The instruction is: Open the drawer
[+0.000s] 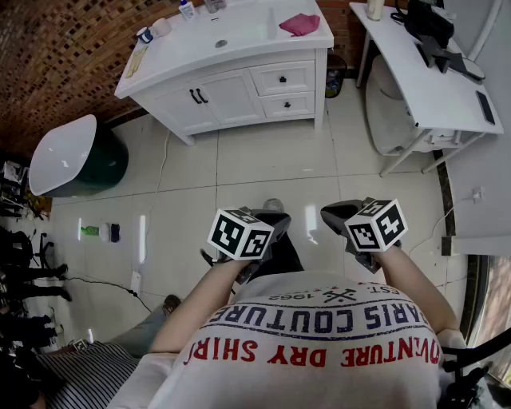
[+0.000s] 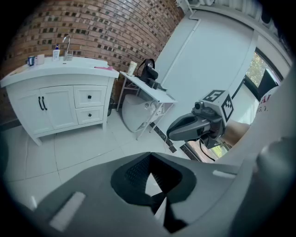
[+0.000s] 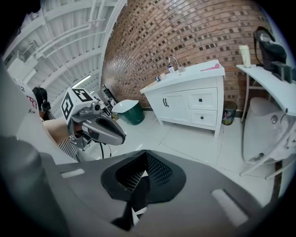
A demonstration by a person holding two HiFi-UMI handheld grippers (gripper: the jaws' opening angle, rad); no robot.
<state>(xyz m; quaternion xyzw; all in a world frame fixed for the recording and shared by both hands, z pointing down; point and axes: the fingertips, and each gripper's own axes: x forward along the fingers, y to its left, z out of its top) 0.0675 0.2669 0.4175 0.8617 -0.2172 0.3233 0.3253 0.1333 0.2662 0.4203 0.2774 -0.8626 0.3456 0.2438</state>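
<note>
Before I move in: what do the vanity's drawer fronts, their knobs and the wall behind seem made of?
Drawer fronts: probably white-painted wood, satin; framed panels, soft sheen.
Knobs: small, dark, possibly metal; too small to tell.
Wall: bare red-brown brick, matt; mortar joints show.

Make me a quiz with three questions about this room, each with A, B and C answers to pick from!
1. Where is the crumpled pink cloth?
A) on the floor
B) on top of the white wooden vanity cabinet
C) in a bin

2. How many black-knobbed drawers does the cabinet have?
A) two
B) four
C) five

3. The drawers are:
A) both pulled out
B) one pulled out
C) both shut

Answers:
1 B, the cloth lies on the cabinet's top.
2 A, one drawer sits above the other.
3 C, both fronts sit flush with the cabinet.
</note>
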